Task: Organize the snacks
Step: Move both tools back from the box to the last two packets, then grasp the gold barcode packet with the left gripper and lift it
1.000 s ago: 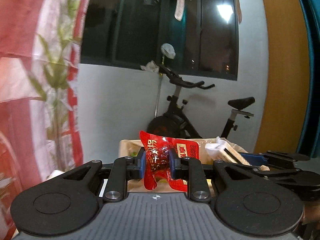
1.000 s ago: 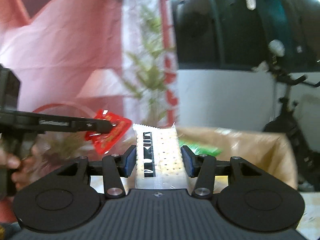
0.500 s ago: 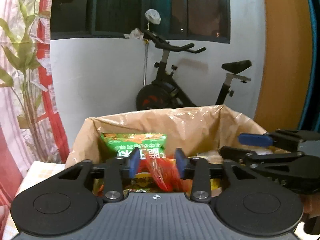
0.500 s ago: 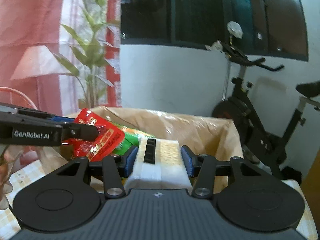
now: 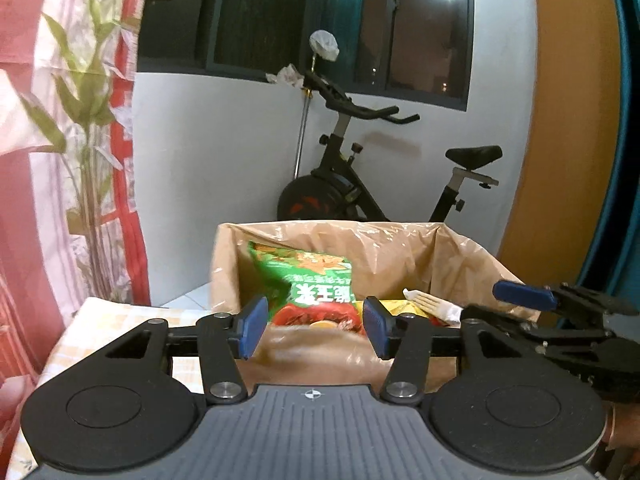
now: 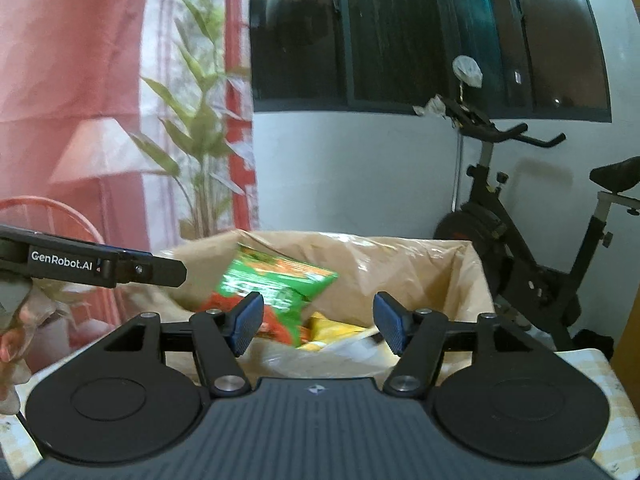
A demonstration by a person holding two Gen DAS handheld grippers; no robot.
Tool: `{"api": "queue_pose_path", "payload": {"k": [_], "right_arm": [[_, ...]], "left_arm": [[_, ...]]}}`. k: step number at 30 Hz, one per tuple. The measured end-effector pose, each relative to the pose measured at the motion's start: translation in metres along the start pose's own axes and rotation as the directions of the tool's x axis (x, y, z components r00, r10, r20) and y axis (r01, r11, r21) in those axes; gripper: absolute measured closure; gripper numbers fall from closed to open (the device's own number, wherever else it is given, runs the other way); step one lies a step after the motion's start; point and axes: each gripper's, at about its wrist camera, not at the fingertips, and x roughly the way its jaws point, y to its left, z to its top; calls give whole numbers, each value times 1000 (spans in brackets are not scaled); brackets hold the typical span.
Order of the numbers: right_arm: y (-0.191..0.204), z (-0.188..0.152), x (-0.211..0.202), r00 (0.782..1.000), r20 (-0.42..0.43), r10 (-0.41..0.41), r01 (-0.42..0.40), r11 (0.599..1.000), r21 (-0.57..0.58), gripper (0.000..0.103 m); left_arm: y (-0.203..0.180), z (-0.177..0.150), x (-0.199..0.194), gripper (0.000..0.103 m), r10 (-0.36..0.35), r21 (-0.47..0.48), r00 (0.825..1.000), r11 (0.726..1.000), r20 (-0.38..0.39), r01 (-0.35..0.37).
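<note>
A cardboard box lined with brown plastic point(image 5: 400, 248) point(image 6: 400, 264) stands in front of both grippers and holds several snack packs. A green snack bag point(image 5: 308, 276) point(image 6: 272, 284) leans inside it, with yellow packs point(image 6: 332, 328) and a white cracker pack point(image 5: 430, 304) lower down. My left gripper point(image 5: 314, 328) hovers at the box's near rim, its jaws opening with nothing between them. My right gripper point(image 6: 318, 324) is also at the near rim, jaws opening and empty. The right gripper point(image 5: 560, 308) shows at the right edge of the left wrist view; the left gripper point(image 6: 112, 268) at the left of the right wrist view.
The box sits on a table with a checked cloth point(image 5: 116, 316) point(image 6: 592, 376). Behind it are a grey wall, dark windows and an exercise bike point(image 5: 360, 184) point(image 6: 520, 216). A red and white curtain with a bamboo print point(image 5: 60, 160) hangs at the left.
The left gripper let go of the red snack pack and the right gripper let go of the white cracker pack; both packs dropped into the box. Both jaws stand wider apart now.
</note>
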Motion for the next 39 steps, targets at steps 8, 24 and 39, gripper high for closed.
{"api": "queue_pose_path", "payload": {"k": [8, 24, 39], "right_arm": [[34, -27, -21, 999, 24, 36, -36, 999, -19, 39], [54, -94, -10, 967, -211, 142, -138, 990, 38, 44], [31, -145, 17, 910, -390, 140, -100, 988, 121, 57]], "left_arm": [[20, -36, -31, 48, 58, -54, 998, 997, -13, -59], [54, -113, -24, 56, 50, -143, 975, 986, -217, -82], [37, -144, 49, 58, 39, -82, 932, 994, -361, -73]]}}
